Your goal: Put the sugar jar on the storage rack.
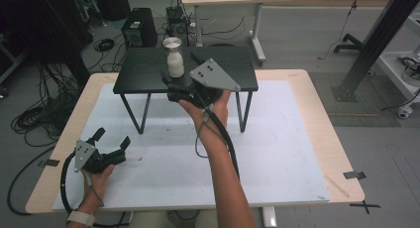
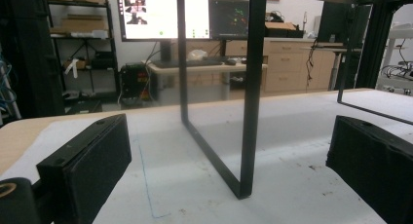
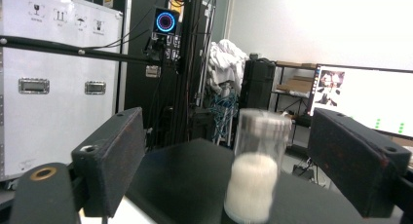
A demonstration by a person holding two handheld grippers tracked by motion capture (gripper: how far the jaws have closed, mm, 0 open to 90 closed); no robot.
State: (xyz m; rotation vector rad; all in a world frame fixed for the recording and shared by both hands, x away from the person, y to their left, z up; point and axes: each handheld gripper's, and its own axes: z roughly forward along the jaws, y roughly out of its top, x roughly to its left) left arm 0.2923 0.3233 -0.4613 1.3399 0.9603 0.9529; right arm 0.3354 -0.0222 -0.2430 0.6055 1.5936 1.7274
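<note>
A clear jar [image 1: 174,57] with a silver lid, about half full of white powder, stands upright on the small black table [image 1: 233,64] near its front edge. My right gripper [image 1: 171,87] is held level at the tabletop's front, pointing at the jar. In the right gripper view the jar [image 3: 255,170] stands just ahead of the right gripper [image 3: 229,136], in line with the gap. Its jaws are open and the pads touch nothing. My left gripper [image 1: 111,139] rests low at the near left of the white mat, open and empty.
The black table stands on thin metal legs [image 2: 253,87] on the white mat [image 1: 277,153] that covers the wooden table. The left gripper [image 2: 229,151] faces one of these legs. Cables and computer gear lie on the floor beyond.
</note>
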